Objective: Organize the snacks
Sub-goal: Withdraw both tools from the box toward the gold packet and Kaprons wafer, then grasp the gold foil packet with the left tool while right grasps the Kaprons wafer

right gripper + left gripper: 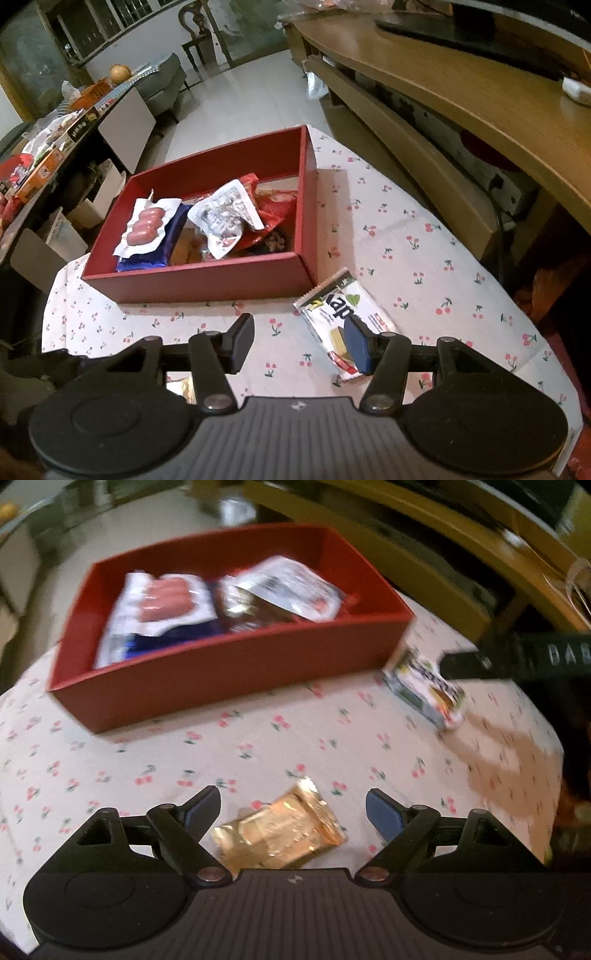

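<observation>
- While the red rectangular cardboard box [236, 280] already holds several wrapped snacks, two packets lie outside it on the cherry-print cloth of the worktop [258, 746].
- The left gripper [293, 808] hangs over a crinkled gold foil packet [280, 834], its fingers [384, 814] spread wide and released, one on each side of the packet, neither touching it.
- That gold packet lies below and between the fingers, its long axis slanting across the gap, so I judge a small roll of the wrist would square the grip.
- The right gripper [301, 339] is partly open and holds nothing; a white rectangular wafer packet [343, 321] lies off-centre beneath its right-hand finger [358, 343], so that finger hides part of it.
- The white packet's long axis runs from the box's near right corner toward the gripper, and its far end sits just beside that corner.
- Each hand is nearer its own packet; the box lies beyond both.
- Open cloth surrounds the gold packet; the worktop's edge falls away to the right of the white one, so sliding it that way looks risky.
</observation>
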Demonstrator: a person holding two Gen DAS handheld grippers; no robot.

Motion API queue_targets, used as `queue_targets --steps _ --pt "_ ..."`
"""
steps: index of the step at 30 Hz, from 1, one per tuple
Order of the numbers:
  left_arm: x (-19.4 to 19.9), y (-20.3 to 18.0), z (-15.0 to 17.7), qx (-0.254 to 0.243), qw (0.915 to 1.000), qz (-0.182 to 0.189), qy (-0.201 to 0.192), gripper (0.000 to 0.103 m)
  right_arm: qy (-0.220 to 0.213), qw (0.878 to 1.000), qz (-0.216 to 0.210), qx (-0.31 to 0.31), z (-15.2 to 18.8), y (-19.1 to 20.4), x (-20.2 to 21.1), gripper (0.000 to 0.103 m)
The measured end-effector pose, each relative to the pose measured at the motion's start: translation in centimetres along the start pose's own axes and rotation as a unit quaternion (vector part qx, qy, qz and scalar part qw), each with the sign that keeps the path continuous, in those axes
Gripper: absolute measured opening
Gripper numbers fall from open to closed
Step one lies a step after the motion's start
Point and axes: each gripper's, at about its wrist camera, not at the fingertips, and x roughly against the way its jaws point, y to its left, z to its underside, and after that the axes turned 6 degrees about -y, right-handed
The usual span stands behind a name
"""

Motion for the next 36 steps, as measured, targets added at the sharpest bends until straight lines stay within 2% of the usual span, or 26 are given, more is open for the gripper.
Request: queue_targets --steps 6,12,18,22,24,27,30,33,36 --pt "-1.2 -0.1 0.7 -0.081 0.9956 0.038 0.029 0.092 0.019 1.0 0.0 -0.001 0.2 -0.6 -0.6 0.055" --pt "-1.9 -0.1 1.8 -0.116 0.9912 0.05 0.04 0.093 0.048 0.999 0.01 0.011 0.2 -0.9 -2.4 0.055" --pt "-1.7 -1.1 1.7 -0.117 0.9922 0.023 0.034 0.072 0.058 0.998 0.014 0.025 -0.7 -1.5 -3.6 0.055" --pt "-1.3 -1.2 1.5 -0.101 0.9941 0.021 0.034 0.053 0.066 0.997 0.017 0.027 -1.1 -2.2 -4.4 0.057" --pt "-1.1 -1.0 1.5 -0.083 0.9955 0.025 0.037 0.051 0.069 0.997 0.016 0.035 -1.2 -2.3 -5.0 0.057" --pt "-1.1 -1.1 1.5 -0.072 0.9965 0.021 0.038 0.052 0.075 0.995 0.013 0.059 -1.5 -1.7 -6.0 0.059" --pt "-1.0 -1.0 1.5 -0.057 0.9974 0.024 0.038 0.055 0.072 0.993 0.016 0.095 -1.7 -1.1 -6.8 0.065" --pt "-1.2 -1.3 1.4 -0.051 0.9977 0.026 0.037 0.063 0.066 0.991 0.033 0.116 -1.9 -0.9 -7.0 0.066" --pt "-1.4 -1.5 1.3 -0.043 0.998 0.027 0.037 0.072 0.067 0.991 0.017 0.116 -2.1 -1.2 -6.9 0.068"
